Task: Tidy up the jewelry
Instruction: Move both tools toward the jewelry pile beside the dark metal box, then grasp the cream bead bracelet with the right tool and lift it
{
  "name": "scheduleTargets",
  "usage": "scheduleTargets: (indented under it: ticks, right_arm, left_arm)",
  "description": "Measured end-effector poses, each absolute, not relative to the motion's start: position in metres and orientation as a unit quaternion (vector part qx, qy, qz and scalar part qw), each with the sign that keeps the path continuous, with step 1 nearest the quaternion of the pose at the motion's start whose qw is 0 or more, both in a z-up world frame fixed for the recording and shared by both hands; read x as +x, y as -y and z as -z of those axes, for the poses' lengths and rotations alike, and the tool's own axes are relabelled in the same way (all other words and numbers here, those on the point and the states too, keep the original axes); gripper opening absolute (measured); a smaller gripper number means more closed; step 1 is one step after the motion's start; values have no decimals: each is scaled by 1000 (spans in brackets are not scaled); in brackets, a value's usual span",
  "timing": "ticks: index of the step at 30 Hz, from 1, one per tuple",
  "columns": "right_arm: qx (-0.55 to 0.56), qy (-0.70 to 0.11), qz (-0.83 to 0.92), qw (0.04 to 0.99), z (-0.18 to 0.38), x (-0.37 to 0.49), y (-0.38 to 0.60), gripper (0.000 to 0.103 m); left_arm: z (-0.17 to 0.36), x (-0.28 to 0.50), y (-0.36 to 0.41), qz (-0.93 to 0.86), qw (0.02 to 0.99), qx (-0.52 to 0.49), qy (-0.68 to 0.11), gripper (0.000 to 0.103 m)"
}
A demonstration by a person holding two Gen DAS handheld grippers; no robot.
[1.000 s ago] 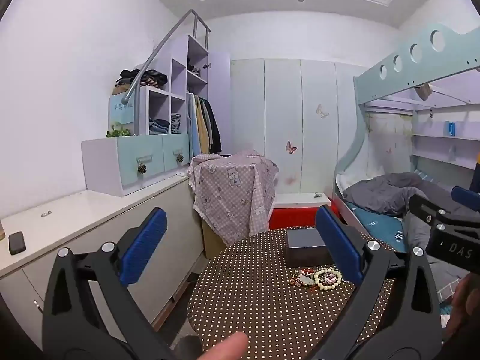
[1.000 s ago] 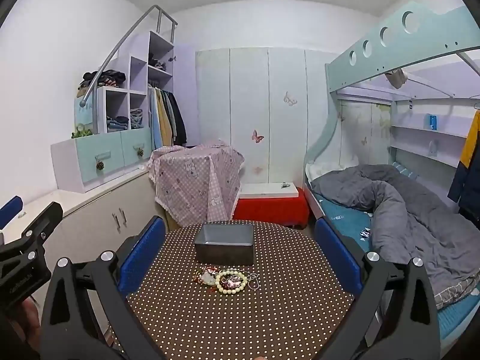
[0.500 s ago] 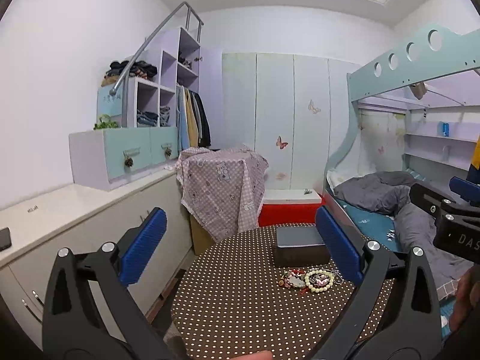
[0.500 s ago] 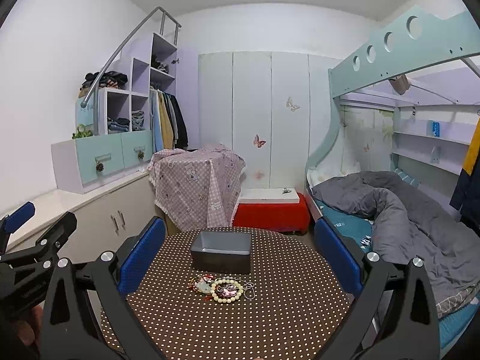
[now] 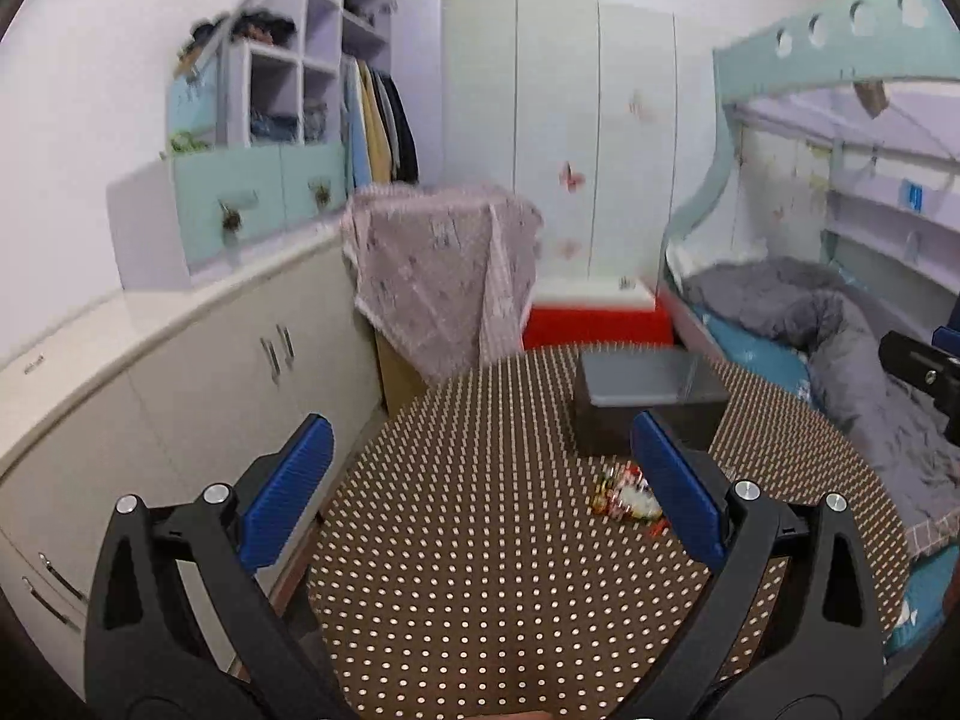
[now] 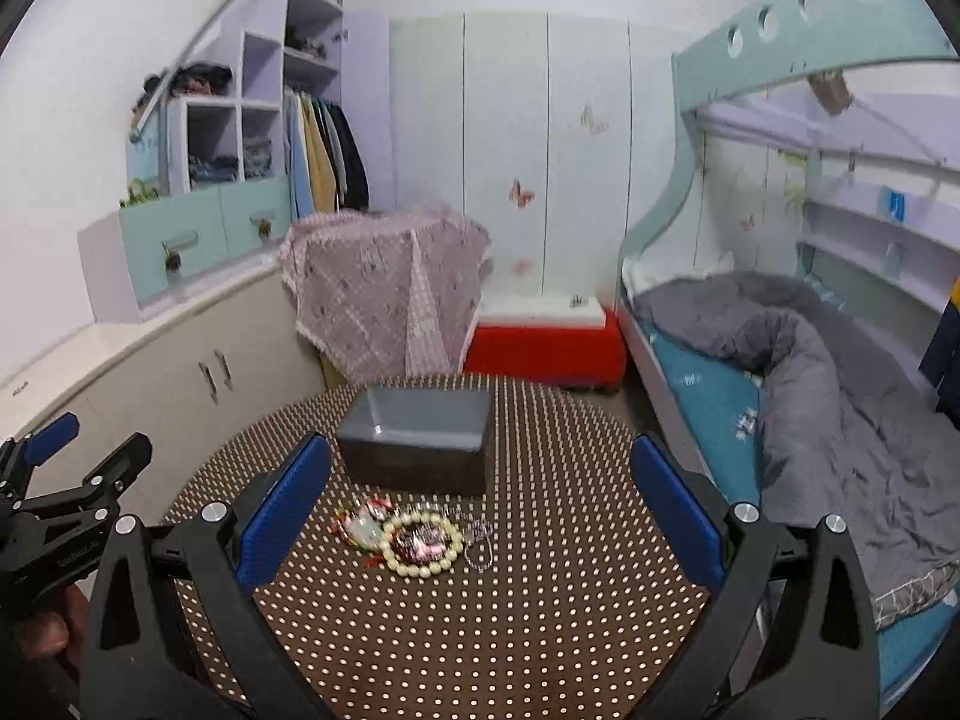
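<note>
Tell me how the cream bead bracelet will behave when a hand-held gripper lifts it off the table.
The cream bead bracelet is a loop of separate round beads, so it will probably sag rather than hold its ring shape. The smooth beads may slip between flat pads. It lies against other jewelry, so neighbours might snag and drag along.

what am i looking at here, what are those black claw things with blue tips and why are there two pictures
Each claw is a hand-held gripper that a person carries, one per hand, with a fisheye camera looking along its two blue-padded fingers. One picture is from the left hand-held gripper, the other from the right hand-held gripper. Both are open and hold nothing. Ahead is a round polka-dot table bearing an open grey box. In front of the box lies a small heap of jewelry: a cream bead bracelet, red and white pieces and a thin chain.
</note>
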State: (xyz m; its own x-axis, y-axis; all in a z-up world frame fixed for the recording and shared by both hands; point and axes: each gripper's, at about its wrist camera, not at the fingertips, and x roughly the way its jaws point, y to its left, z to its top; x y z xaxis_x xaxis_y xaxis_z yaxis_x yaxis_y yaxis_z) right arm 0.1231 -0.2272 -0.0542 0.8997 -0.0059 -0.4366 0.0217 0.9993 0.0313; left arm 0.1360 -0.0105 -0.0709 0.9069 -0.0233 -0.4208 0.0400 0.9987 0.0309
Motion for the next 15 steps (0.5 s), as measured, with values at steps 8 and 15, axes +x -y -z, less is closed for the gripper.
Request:
scheduleTargets:
  ticks: [8, 15]
  right_arm:
    - [33, -311, 0, 950, 98, 154, 240, 95]
    - [41, -352, -2, 935, 120, 178, 250, 95]
  left_arm:
    - [119, 198, 39, 59, 949, 46, -306, 97]
    - [157, 247, 55, 68, 923, 69, -373, 97]
